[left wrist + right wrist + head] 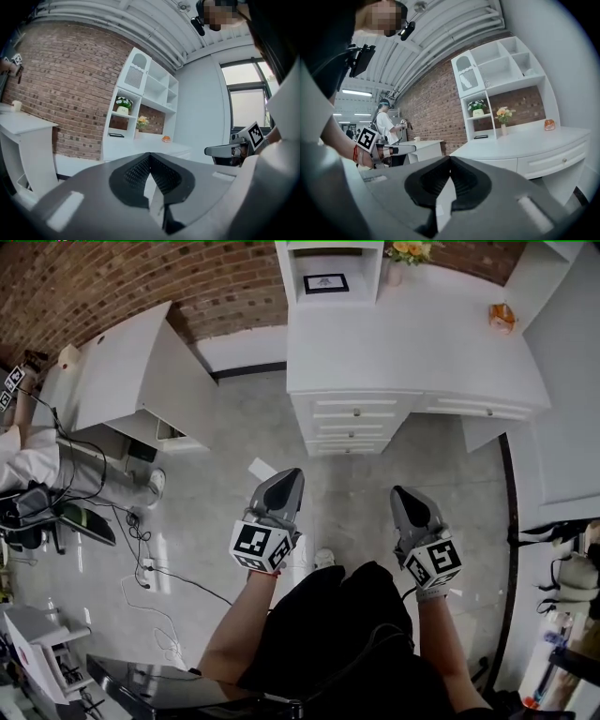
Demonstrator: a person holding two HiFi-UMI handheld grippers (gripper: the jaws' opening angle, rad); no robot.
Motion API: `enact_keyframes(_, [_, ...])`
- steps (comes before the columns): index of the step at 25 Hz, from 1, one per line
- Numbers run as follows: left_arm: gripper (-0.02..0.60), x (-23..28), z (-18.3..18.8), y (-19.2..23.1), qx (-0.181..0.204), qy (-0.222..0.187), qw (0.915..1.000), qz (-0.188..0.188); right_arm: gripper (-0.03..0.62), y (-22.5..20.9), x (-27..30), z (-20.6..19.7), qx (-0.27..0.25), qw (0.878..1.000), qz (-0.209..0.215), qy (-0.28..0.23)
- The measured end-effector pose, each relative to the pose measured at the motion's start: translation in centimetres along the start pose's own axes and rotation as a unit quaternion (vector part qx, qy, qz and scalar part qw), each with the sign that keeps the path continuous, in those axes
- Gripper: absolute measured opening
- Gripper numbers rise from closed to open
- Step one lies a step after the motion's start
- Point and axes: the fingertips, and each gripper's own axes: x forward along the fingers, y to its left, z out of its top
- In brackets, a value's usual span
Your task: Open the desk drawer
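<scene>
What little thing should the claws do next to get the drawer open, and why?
Probably carry the right claw forward toward the small knob of the white desk's top drawer. Every drawer looks closed, and that claw and the left claw hang shut, empty, well short of the desk.

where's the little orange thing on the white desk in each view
Head view: orange thing at upper right, near the right end of the desk.
Left gripper view: orange thing just right of centre, on the desk top.
Right gripper view: orange thing at mid right, on the desk top.
Shared landmark: the vase of flowers, to its left in every view.
</scene>
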Motion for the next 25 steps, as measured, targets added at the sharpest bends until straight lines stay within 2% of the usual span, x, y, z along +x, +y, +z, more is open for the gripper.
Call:
enact_keyframes(10, [0.002,4.6,-2.9,1.4,-0.018,0.012,0.9995,-0.021,0.002,-2.3,4.1,-2.9,0.015,1.000,-0.003,0.008])
enact_keyframes(18, [0.002,10.3,-6.1,3.4,-0.027,0.017,0.9991,-0.030,0.002,-5.8,11.2,-6.6,0.000,1.000,0.005,0.030])
enact_keyframes(25, [0.002,14.6,-9.2,5.7,-0.035,0.032,0.9986,-0.024,0.005,-8.1,15.9,-9.5,0.008,0.999,0.007,0.037])
